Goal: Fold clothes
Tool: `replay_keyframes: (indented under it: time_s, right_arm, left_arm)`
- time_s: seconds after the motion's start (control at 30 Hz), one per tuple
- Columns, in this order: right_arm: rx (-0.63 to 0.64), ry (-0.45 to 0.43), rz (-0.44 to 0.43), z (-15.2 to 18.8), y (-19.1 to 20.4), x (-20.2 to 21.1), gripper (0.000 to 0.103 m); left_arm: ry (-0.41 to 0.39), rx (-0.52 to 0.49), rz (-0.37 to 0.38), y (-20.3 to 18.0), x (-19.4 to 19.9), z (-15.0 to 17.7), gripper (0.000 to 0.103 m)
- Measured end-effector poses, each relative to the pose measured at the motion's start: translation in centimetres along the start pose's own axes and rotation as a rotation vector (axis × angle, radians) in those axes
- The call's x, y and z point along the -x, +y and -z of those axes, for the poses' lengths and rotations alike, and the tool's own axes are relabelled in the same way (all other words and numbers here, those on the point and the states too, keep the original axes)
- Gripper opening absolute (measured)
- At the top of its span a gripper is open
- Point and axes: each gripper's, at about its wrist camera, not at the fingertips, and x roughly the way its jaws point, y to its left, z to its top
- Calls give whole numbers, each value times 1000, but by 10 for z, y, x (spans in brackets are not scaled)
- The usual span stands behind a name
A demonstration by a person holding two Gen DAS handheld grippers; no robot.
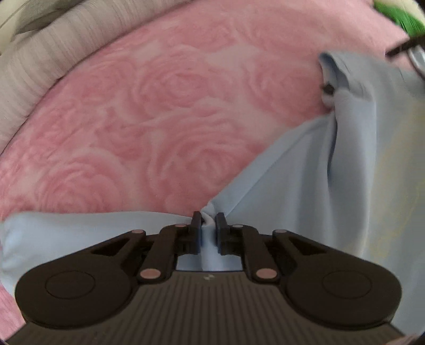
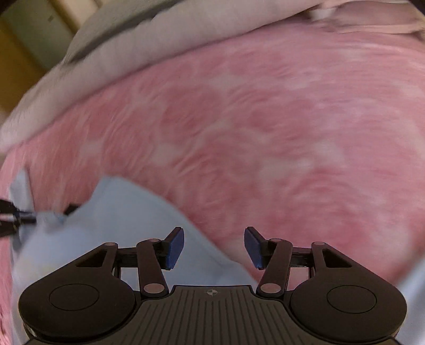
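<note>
Across both wrist views spreads a pink blanket (image 1: 164, 111) embossed with a pattern of large roses, covering a soft surface that looks like a bed; along its far edge lies a grey ribbed cover (image 1: 45, 58), bunched and pale, and in the right wrist view a strip of yellowish wall or furniture (image 2: 18, 61) shows beyond it at the upper left, too blurred to name; a patch of bright green (image 1: 395, 16) sits at the top right corner of the left wrist view, and I cannot tell what it is. No brand, label or readable writing shows anywhere; only a small cross-shaped mark sits on the ribbed body of each tool. One garment is in view, a light blue garment (image 1: 305, 169) lying on the blanket, with a faint yellowish print on its right part that cannot be read; it runs from the lower left of the left wrist view up to the right, where a fold stands up. Two grippers are present; the left gripper (image 1: 208, 225) has its fingers pressed together on a gathered ridge of the blue cloth, pinching it just above the blanket; the right gripper (image 2: 213, 245) has its blue-padded fingers (image 2: 176, 245) spread wide with nothing between them, hovering over the near edge of the garment where it meets the pink blanket, in a view smeared by motion.
</note>
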Motion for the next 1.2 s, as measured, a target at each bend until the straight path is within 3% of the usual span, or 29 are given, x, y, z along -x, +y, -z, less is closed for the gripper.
replay_keyframes:
  time_s: [0.1,0.13,0.17,0.23,0.4,0.53,0.6,0.67,0.73,0.77,0.83,0.9,1.07,1.2]
  right_arm:
    - [39,7,64,4,7,-21,50]
    - [72,3,74,4,13,-21,13]
    - [98,6,75,4,20,-19,3]
    - [145,-32,76,-1,34,-6,2]
    - [220,-298,83,-36,65,39,2]
    - [222,-372,169,-52,76,22,2]
    - [212,-369,221,-57,78,6,2]
    - [179,-222,298,-58,77,-29,4]
    - [152,-193,301,-55,79,-40,16]
    - [136,-214,293,-52,79,-38,22]
    - [80,-274,275,-44,77,-22,45]
    - [3,-285,248,-34,68,-6,47]
    - [-225,-182,126,31,37,37,48]
    - [-442,-29,6,120,16,74,48]
  left_arm:
    - [-53,64,-42,8,14,9,7]
    - [-73,91,-61,12,21,11,7]
    - [-97,129,-81,17,30,12,6]
    - [-149,219,-124,32,52,17,6]
    - [-281,411,-230,64,100,31,6]
    - [-358,540,-320,79,100,35,8]
    - [-277,586,-357,80,77,33,14]
    - [-127,596,-400,81,46,29,15]
    - [-46,610,-432,81,27,26,16]
    - [-71,629,-433,82,31,24,16]
    - [-119,653,-438,82,42,25,21]
    - [-144,672,-449,80,58,34,27]
    - [-149,817,-300,54,105,89,34]
    - [-46,1005,-71,0,128,156,35]
